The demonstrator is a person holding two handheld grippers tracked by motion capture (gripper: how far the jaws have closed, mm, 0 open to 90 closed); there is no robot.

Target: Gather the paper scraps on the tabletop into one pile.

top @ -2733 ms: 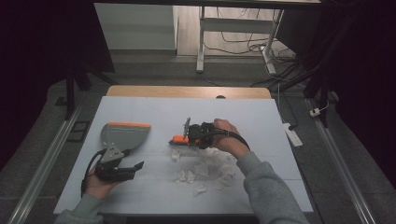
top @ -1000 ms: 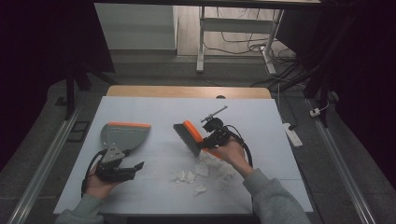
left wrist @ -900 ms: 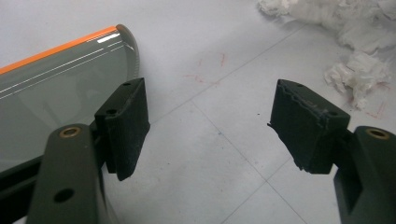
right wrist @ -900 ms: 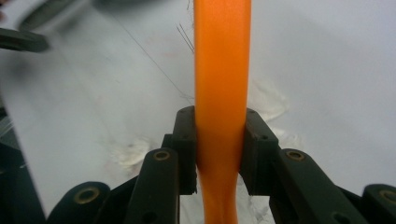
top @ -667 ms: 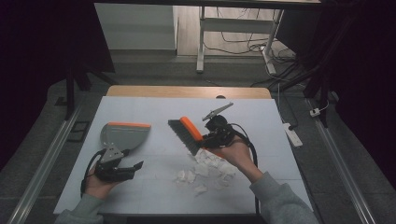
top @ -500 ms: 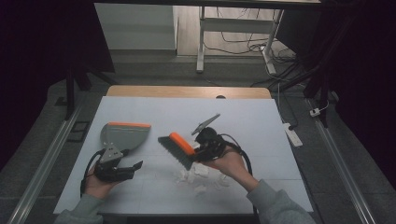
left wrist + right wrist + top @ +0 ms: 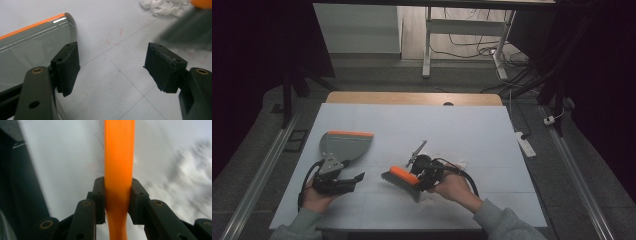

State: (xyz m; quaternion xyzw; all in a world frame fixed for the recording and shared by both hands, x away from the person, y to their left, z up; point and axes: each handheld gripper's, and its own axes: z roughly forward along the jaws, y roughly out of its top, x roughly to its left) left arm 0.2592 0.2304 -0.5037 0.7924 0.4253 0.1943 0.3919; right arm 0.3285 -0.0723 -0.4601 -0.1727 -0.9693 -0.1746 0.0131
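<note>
Right now my right gripper (image 7: 424, 174) is pinching the orange plastic handle (image 7: 119, 162) of a small hand brush with dark bristles (image 7: 401, 179), the pads pressed flat on either side of it. My left gripper (image 7: 343, 181) sits with its jaws spread and nothing between them, resting just behind the grey plastic dustpan with an orange front lip (image 7: 346, 144).

To do this sweep well, I judge I should keep the bristles low on the pale tabletop (image 7: 412, 125) and drag them in one steady pass toward the dustpan, herding the white crumpled paper scraps (image 7: 162, 7) ahead of the brush, not flicking them sideways. The handle looks smooth, so the grip needs to stay firm to stop it twisting between the pads. My left gripper would do well to take hold of the dustpan's rear and press its lip flat to the table, or the scraps may slide under it.

The brush itself lies near the middle of the table toward my side, well apart from the dustpan on my left. Its back is bright orange, its bristle block dark grey and slanted toward the table; in the left gripper view the bristles are blurred.
</note>
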